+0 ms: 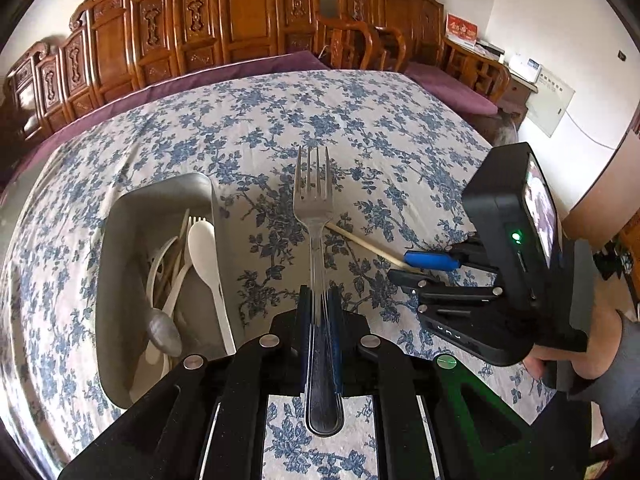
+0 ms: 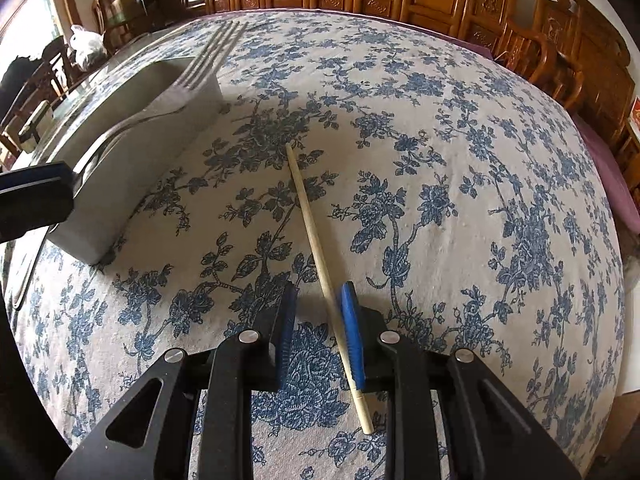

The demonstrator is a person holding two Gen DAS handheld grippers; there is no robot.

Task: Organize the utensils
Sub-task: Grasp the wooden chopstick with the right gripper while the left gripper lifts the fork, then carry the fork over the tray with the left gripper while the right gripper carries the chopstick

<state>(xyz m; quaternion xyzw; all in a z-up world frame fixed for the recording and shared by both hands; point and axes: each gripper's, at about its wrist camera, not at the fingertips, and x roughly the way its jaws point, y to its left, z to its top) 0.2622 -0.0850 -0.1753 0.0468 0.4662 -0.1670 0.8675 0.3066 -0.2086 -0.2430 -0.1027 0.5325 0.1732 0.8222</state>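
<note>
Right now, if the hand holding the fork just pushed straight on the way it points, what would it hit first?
Probably the flowered tablecloth, fork tines first. The left gripper points down past the grey tray on one side and the chopstick on the other. Depth is hard to judge.

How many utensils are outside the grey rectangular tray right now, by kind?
Silver metal fork, held in the left gripper: 1
Pale wooden chopstick, lying on the floral tablecloth between the open fingers of the right gripper: 1
Total: 2
</note>
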